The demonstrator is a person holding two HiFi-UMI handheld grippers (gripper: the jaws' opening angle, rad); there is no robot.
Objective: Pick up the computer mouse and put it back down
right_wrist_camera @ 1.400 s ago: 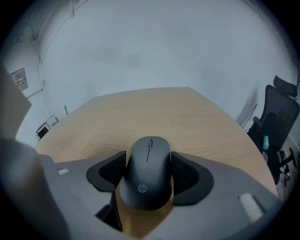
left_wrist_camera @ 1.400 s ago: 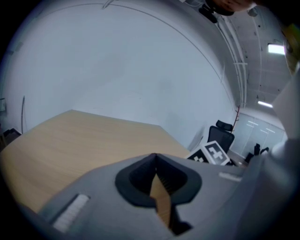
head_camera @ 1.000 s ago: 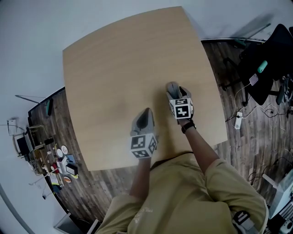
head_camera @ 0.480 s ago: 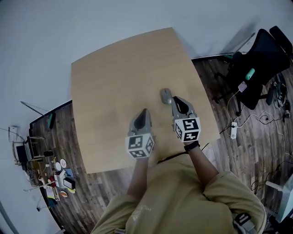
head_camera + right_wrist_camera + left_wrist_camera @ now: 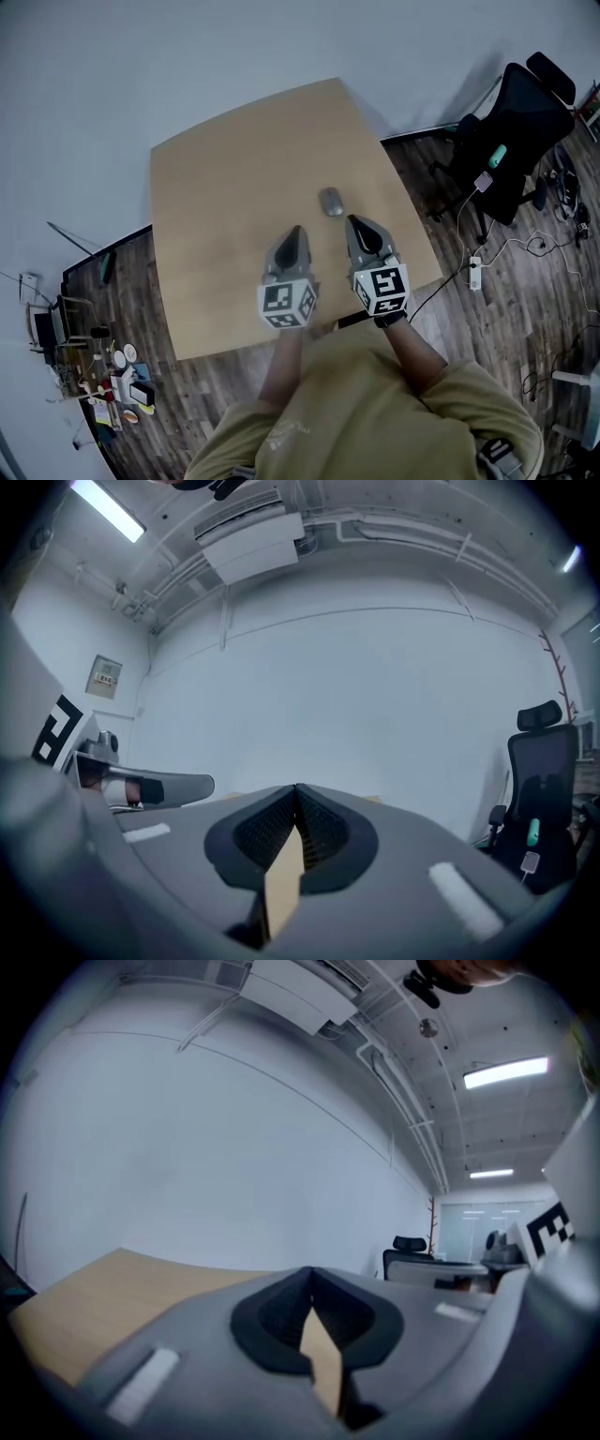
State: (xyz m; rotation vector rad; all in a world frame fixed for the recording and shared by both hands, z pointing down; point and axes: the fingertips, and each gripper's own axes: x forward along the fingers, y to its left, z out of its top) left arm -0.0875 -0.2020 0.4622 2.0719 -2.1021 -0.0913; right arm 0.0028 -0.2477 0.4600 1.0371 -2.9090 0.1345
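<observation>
A grey computer mouse (image 5: 331, 202) lies alone on the light wooden table (image 5: 225, 178), right of its middle. My right gripper (image 5: 356, 226) hovers just behind it, closer to me, shut and empty. To its left my left gripper (image 5: 293, 232) is also lifted over the table, jaws together with nothing in them. In the left gripper view the left gripper (image 5: 310, 1274) points level at a white wall, tips closed. In the right gripper view the right gripper (image 5: 296, 789) does the same, and the mouse is out of sight there.
A black office chair (image 5: 511, 141) stands right of the table, with cables and a power strip (image 5: 473, 272) on the wooden floor. Clutter (image 5: 112, 375) lies on the floor at the lower left. A white wall runs behind the table.
The right gripper let go of the mouse, drew back toward me and closed. Both grippers have risen, and the mouse now rests free on the table.
</observation>
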